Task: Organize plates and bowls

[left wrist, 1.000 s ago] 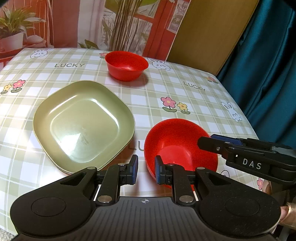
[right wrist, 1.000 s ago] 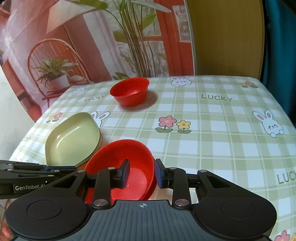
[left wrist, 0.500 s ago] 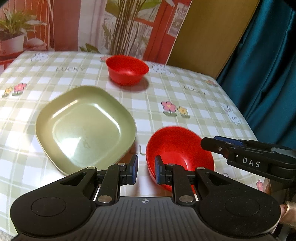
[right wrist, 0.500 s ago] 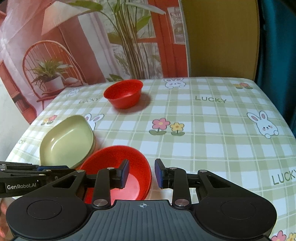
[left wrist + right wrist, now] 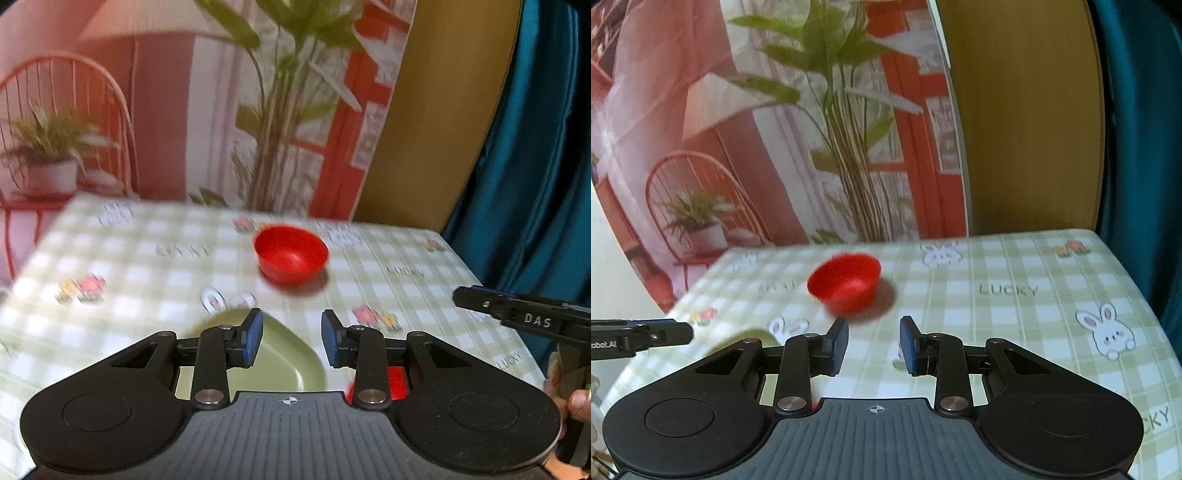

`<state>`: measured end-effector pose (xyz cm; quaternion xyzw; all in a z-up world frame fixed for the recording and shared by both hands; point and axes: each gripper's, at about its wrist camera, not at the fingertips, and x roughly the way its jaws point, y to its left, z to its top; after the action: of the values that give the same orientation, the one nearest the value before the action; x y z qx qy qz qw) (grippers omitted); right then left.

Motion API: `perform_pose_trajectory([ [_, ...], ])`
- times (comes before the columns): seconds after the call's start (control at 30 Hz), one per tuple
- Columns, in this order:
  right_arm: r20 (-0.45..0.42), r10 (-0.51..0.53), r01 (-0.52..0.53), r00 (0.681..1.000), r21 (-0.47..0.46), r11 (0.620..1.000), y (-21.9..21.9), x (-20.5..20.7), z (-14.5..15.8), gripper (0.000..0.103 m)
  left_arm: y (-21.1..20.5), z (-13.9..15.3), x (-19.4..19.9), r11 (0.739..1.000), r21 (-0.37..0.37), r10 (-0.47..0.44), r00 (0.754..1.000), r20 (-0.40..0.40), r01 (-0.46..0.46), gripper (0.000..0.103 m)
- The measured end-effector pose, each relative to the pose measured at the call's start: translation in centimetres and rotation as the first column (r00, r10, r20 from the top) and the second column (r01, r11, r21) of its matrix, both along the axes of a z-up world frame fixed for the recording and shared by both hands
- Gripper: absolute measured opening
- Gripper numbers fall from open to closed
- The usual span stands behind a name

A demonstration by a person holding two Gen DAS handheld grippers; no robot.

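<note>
Plates and bowls sit on the checked table (image 5: 155, 266): a red bowl (image 5: 291, 254) stands alone toward the far side, a green plate (image 5: 280, 354) lies near the front edge, and a sliver of a second red bowl (image 5: 397, 380) shows just right of the plate, mostly hidden behind the left gripper (image 5: 291, 338). Its jaws have just been opening and stand apart with nothing between them. The right gripper (image 5: 874, 341) is raised over the table, its jaws likewise parted and empty
</note>
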<state>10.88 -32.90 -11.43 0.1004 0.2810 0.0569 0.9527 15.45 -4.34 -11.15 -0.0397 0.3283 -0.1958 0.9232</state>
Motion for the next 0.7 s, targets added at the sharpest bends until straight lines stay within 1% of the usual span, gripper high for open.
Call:
perform_pose_trajectory([
  [0.1, 0.026, -0.008, 0.008, 1.0, -0.002, 1.0, 0.1, 0.5, 0.9, 0.029, 1.0, 1.4, 0.6, 1.0, 0.022, 0.014, 0.999, 0.034, -0.015, 0.037],
  [0.23, 0.043, -0.006, 0.005, 0.999, 0.029, 1.0, 0.5, 1.1, 1.6, 0.029, 2.0, 2.9, 1.5, 0.998, 0.047, 0.033, 0.997, 0.074, -0.037, 0.038],
  [0.47, 0.064, -0.004, 0.001, 0.998, 0.041, 0.999, 1.2, 2.3, 2.6, 0.029, 3.5, 4.3, 2.8, 0.997, 0.047, 0.049, 0.994, 0.098, -0.053, 0.039],
  [0.7, 0.072, -0.001, -0.001, 0.997, 0.028, 1.0, 2.1, 4.0, 3.1, 0.03, 4.1, 4.5, 4.2, 0.998, 0.022, 0.059, 0.993, 0.105, -0.062, 0.045],
])
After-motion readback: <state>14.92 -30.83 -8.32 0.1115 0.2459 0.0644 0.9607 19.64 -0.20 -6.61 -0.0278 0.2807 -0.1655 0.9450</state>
